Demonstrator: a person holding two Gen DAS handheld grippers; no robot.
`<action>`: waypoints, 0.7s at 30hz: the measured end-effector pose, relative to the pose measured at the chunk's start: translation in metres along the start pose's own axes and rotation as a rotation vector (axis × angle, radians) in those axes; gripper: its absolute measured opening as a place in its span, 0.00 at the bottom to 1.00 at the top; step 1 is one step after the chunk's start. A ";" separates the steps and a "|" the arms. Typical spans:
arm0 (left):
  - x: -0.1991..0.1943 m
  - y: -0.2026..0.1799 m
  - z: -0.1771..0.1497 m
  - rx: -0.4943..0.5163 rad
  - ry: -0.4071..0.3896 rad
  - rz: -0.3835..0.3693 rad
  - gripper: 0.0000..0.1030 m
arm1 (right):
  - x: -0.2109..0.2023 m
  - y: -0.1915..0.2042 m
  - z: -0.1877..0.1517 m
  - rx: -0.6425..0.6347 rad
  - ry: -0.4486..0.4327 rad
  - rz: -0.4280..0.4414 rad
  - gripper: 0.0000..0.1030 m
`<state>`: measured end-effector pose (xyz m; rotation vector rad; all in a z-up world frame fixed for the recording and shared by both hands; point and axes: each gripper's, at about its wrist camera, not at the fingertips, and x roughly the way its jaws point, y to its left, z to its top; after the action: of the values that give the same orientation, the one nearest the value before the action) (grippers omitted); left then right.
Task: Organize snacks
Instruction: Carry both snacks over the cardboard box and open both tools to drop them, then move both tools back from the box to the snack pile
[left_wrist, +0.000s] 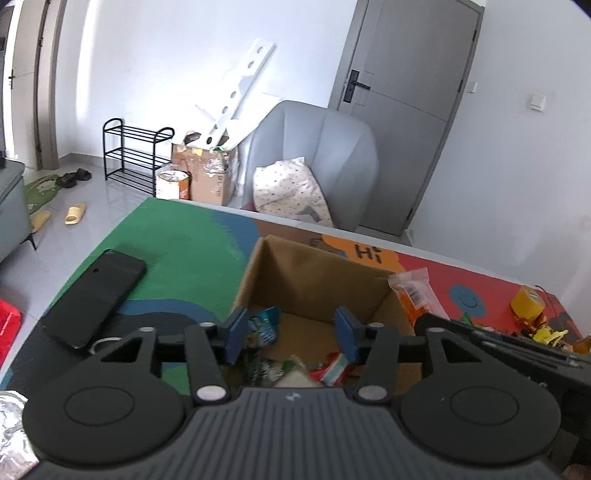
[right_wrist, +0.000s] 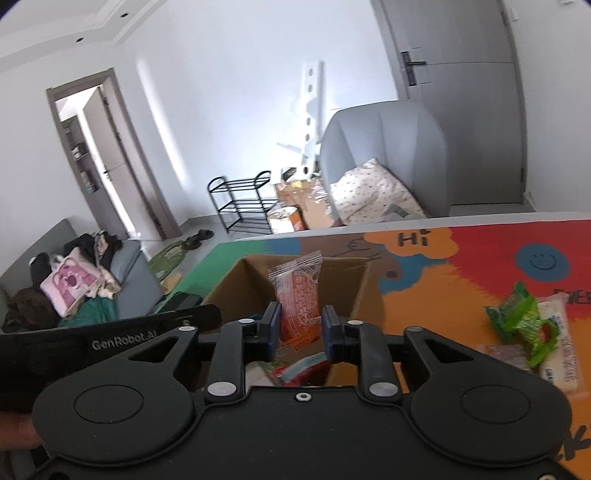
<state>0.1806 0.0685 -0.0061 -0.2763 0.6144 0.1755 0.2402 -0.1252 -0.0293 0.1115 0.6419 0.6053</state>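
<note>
So both grippers were parked over the cardboard box (left_wrist: 317, 280) on the colourful play mat (left_wrist: 177, 243), mid drop-off as far as I could judge.

The left gripper (left_wrist: 291, 334) had its jaws standing well apart with nothing pinched between them. Below it, wrappers sat on the box floor: a teal packet (left_wrist: 264, 325) at about 9 o'clock of the opening and a red and white one (left_wrist: 332, 371) nearer 5 o'clock. Looked like that side had done its bit.

The right gripper (right_wrist: 300, 330) had the orange snack packet (right_wrist: 297, 295) standing upright between its jaws, sticking up over the box. The jaws were only a bit apart, and the left pad seemed to be against the wrapper while the right side showed a thin gap, so I honestly couldn't tell if it was gripped or already let go.

Still loose on the mat, at roughly 3 o'clock from the box: a green packet (right_wrist: 524, 321) and a white packet (right_wrist: 559, 350), touching each other. A black phone (left_wrist: 96, 295) lay at 9 o'clock, not snack business.

Next move, my guess: spread the right jaws fully so the orange one falls in, then lift clear before swinging out for the green one, without clipping the box wall.
</note>
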 end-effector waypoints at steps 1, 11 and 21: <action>-0.001 0.001 -0.001 0.002 0.000 0.008 0.59 | 0.000 0.002 -0.001 -0.006 0.004 -0.004 0.32; -0.007 -0.007 -0.009 0.035 0.003 0.008 0.84 | -0.021 -0.012 -0.009 0.013 -0.007 -0.090 0.56; -0.014 -0.033 -0.019 0.083 0.020 -0.038 0.92 | -0.058 -0.055 -0.019 0.074 -0.023 -0.168 0.67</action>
<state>0.1674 0.0303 -0.0061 -0.2098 0.6339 0.1103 0.2194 -0.2046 -0.0298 0.1318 0.6441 0.4184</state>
